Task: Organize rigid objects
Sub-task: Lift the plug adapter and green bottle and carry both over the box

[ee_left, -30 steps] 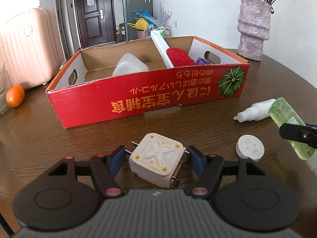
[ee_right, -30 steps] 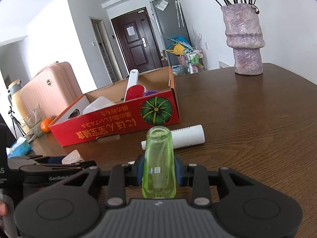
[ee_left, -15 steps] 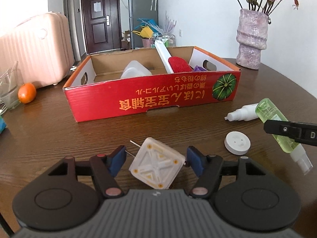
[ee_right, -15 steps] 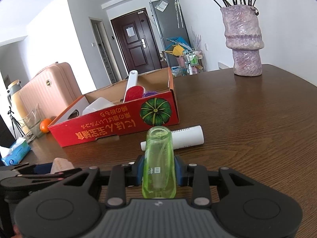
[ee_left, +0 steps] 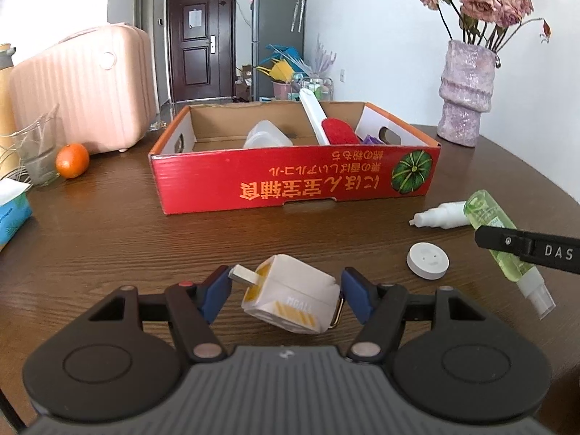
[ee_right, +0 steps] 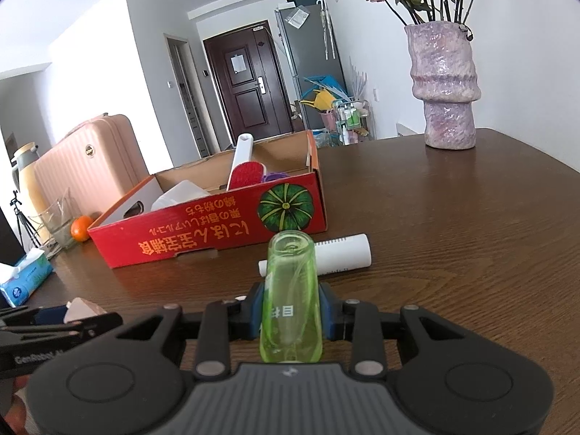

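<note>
Left wrist view shows the white plug adapter (ee_left: 290,299) tilted between the blue pads of the left gripper (ee_left: 286,295), one metal prong against the left pad and a metal clip at the right pad, so the jaws are clamped across it at a middling width, above the brown wooden table (ee_left: 108,246). Just right of it a small round white puck (ee_left: 427,261) lies flat on the table. Farther right, the green spray bottle (ee_left: 496,239) is gripped by the right gripper's black finger, its clear nozzle pointing toward the near right. A white bottle (ee_left: 440,214) lies on its side touching or just behind the green one. Beyond these sits the red cardboard box (ee_left: 297,185) with a pumpkin print, holding a clear plastic container (ee_left: 268,137), a white-handled red brush (ee_left: 326,127) leaning up over the far wall, and something purple that is mostly hidden. At the far left are an orange (ee_left: 72,160), a glass jug (ee_left: 36,152) and a tissue pack (ee_left: 11,210); a pink suitcase (ee_left: 83,87) stands behind. A purple vase (ee_left: 465,98) of dried roses stands far right.

Right wrist view shows the right gripper (ee_right: 290,315) closed narrowly on the green bottle, base pointing away.
</note>
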A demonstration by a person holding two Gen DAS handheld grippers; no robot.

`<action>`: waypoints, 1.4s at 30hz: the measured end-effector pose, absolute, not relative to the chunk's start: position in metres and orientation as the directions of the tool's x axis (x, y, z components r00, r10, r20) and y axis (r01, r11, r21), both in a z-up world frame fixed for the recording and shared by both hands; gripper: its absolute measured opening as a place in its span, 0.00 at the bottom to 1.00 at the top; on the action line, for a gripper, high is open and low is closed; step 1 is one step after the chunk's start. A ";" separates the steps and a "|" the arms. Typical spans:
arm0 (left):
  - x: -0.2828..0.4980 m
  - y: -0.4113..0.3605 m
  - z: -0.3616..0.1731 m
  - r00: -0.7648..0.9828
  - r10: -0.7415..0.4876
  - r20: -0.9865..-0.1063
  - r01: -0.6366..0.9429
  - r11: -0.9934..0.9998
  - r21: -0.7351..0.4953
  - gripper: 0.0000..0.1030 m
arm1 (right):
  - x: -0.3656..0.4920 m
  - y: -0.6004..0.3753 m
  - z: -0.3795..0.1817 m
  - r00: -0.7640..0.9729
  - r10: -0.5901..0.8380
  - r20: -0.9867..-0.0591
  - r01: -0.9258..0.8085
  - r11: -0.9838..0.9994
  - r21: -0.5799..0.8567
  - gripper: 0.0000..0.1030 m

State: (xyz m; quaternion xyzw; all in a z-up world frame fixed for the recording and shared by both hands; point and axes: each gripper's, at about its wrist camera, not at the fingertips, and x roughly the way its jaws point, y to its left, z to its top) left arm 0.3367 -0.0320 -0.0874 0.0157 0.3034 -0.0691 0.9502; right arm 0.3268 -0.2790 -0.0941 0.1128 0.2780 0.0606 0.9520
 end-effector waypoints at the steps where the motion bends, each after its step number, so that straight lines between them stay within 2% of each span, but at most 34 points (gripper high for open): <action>1: 0.335 -0.031 -0.086 0.809 -0.122 -0.575 0.139 0.990 -0.015 0.66 | 0.326 -0.278 -0.094 0.838 0.179 -0.515 -0.054 0.967 0.247 0.30; 24: 0.295 -0.003 -0.041 0.876 -0.151 -0.459 0.118 0.988 -0.100 0.66 | 0.295 -0.228 -0.066 0.865 0.230 -0.445 -0.145 0.966 0.216 0.30; 42: 0.330 0.005 -0.015 0.903 -0.119 -0.413 0.084 0.991 -0.101 0.66 | 0.321 -0.214 -0.036 0.892 0.222 -0.394 -0.153 0.968 0.198 0.30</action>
